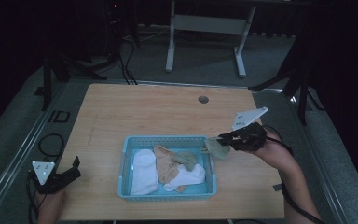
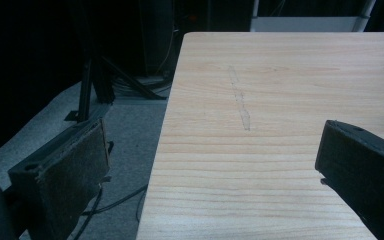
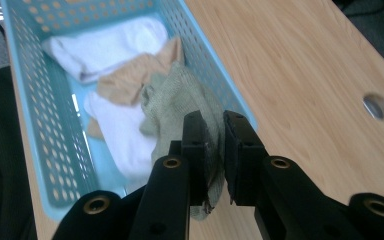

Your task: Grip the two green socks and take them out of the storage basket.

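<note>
Green sock [image 3: 180,100], pinched in right claw [image 3: 215,150] over blue basket [image 1: 126,163]; thin grip risks slipping. Left claw [image 2: 205,165] spread.

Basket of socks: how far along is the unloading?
Done: nothing lies out on the table yet. In hand: the right gripper is shut on the green sock, which is lifted over the basket's right rim and still trails partly inside. The left gripper rests open at the table's left edge. Left: two white socks and a tan sock lie in the basket.
</note>
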The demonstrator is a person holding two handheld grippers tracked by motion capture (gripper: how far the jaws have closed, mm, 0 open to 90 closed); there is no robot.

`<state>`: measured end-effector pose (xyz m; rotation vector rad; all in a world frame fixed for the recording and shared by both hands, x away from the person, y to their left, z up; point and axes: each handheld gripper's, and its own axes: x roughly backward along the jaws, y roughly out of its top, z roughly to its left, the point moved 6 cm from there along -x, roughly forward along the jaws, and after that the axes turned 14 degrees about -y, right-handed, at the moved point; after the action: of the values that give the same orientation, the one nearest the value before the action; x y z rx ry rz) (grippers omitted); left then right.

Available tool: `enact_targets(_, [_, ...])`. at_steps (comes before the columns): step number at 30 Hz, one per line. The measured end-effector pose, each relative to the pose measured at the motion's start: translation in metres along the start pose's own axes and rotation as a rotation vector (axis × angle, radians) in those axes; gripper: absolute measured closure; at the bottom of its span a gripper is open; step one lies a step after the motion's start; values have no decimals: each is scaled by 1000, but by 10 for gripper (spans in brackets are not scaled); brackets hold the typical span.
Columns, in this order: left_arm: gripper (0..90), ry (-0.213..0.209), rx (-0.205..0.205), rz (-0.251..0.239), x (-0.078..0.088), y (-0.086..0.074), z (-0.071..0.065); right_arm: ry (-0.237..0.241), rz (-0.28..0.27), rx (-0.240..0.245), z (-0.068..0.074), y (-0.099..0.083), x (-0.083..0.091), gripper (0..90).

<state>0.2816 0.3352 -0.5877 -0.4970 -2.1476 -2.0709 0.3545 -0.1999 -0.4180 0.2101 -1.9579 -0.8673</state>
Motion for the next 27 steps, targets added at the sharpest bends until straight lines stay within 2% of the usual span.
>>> enact_targets(6, [4,1,0,0,0,0,0,-29,21,-37,-9,-25,6,803])
enact_targets(14, [4,2,1,5,0,0,0,-47,93,-103,-16,-69,9,803])
enact_targets(20, [4,4,1,5,0,0,0,-25,124,-151,-14,-96,2,802])
enact_targets(27, [4,3,1,4,0,0,0,11,168,-198,-1,-126,-14,802])
